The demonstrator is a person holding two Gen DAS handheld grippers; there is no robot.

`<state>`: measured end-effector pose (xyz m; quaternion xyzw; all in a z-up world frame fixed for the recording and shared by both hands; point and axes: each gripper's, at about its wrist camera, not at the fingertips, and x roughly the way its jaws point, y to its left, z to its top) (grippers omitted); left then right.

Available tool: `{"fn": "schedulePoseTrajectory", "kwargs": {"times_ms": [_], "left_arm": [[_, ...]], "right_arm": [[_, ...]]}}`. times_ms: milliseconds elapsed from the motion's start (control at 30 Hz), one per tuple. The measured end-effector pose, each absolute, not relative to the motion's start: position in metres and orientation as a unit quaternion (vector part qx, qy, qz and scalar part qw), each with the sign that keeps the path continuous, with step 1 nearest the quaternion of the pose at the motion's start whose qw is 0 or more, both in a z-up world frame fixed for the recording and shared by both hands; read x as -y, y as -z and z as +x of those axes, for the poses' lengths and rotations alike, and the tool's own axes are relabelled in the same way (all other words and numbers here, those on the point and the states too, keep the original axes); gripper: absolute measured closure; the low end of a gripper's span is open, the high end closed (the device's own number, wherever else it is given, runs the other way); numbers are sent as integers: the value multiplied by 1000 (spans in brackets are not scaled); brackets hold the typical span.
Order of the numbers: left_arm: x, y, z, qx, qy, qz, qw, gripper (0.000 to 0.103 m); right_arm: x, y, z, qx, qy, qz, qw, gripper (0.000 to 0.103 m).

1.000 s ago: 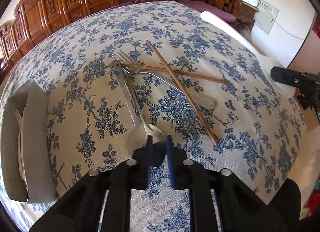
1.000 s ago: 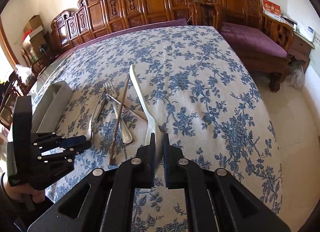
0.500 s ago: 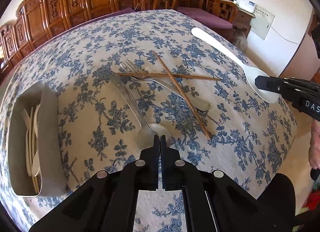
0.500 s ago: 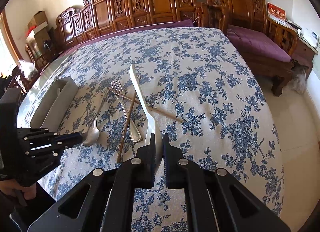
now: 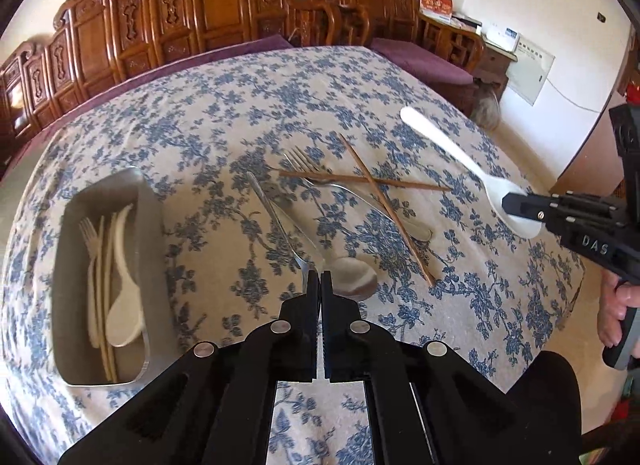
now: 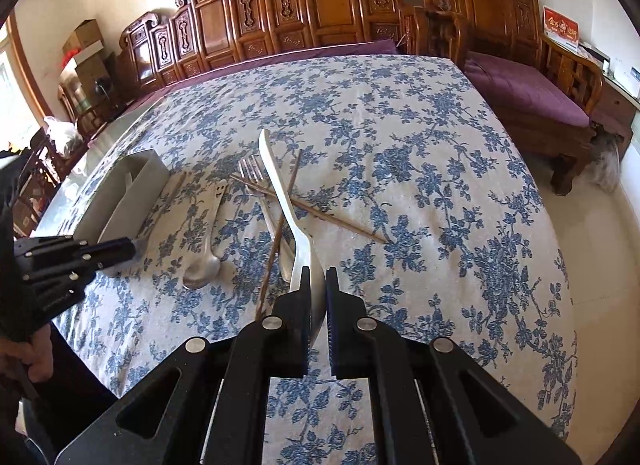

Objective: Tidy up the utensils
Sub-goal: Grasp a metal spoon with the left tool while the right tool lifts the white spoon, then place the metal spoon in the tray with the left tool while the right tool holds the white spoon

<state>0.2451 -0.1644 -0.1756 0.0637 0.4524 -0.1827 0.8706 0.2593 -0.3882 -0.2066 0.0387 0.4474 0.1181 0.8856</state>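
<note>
A metal spoon [image 5: 352, 275], a metal fork [image 5: 320, 181] and two crossed brown chopsticks [image 5: 384, 205] lie on the blue floral tablecloth [image 5: 248, 113]. My left gripper [image 5: 321, 279] is shut and empty, above the cloth just left of the spoon's bowl; it also shows in the right wrist view [image 6: 134, 245]. My right gripper [image 6: 318, 285] is shut on the bowl of a white plastic spoon [image 6: 280, 189], held in the air with its handle pointing away; it also shows in the left wrist view [image 5: 460, 157]. A grey metal tray [image 5: 76, 301] at the left holds white plastic utensils [image 5: 120, 277].
Carved wooden chairs [image 6: 320, 5] line the table's far side. A purple-cushioned bench [image 6: 532, 89] stands at the right. The tablecloth drops off at the near edge [image 6: 480, 405]. The tray also shows in the right wrist view [image 6: 120, 197].
My left gripper has closed without the metal spoon, risen and pulled back, bringing the tray's inside into view. My right gripper has lifted the white spoon a little higher.
</note>
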Motion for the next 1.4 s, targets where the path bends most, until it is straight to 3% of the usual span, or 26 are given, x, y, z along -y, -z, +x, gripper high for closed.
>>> {"fn": "schedulePoseTrajectory", "kwargs": {"times_ms": [900,1400], "left_arm": [[64,137,249,-429,136,50,891,103],[20,174,278,-473,134,44,870,103]], "right_arm": [[296,198,257,-445,-168,27,879,95],[247,193,264,-446,-193,17,874,95]]}}
